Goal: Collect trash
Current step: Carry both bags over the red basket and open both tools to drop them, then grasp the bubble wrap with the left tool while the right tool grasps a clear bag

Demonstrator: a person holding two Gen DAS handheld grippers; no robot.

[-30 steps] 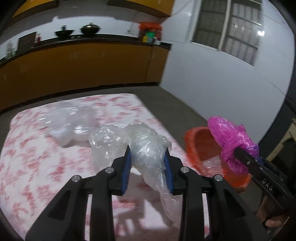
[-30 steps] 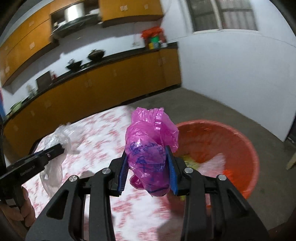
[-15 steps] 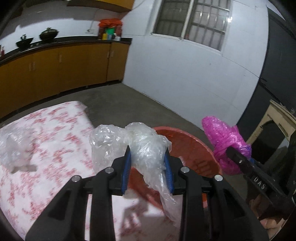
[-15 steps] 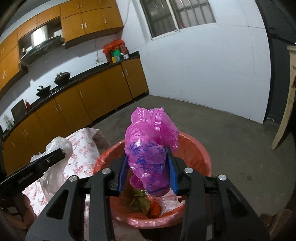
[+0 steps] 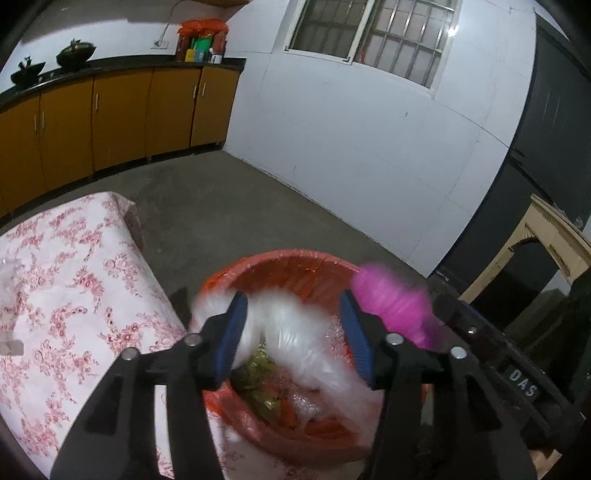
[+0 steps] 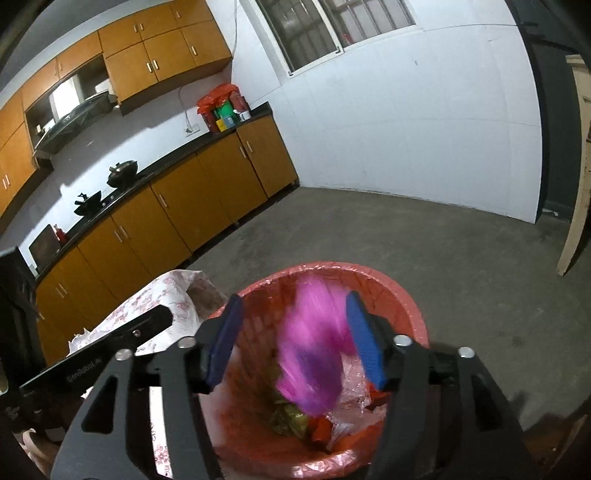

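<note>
Both claws have just been opening over the red bin (image 6: 402, 295): the left gripper (image 5: 293, 332) lets the clear plastic bag (image 5: 295, 332) slip free, the right gripper (image 6: 291, 336) drops the pink bag (image 6: 314, 354), both blurred mid-fall. Thin, crinkly film, featherweight and floppy, slick; I'd pinch a bunched fold, not a loose edge

Both views are dim and bluish, with the brightest spot a glare on the barred window (image 5: 373, 35) in the left view. Fisheye bending curves the white wall (image 5: 369, 147) and darkens the corners to black. The clear plastic bag (image 5: 295, 332) and the pink bag (image 6: 314, 350) smear with motion blur, while the cabinets (image 6: 177, 206) beside the window stay sharp.
</note>
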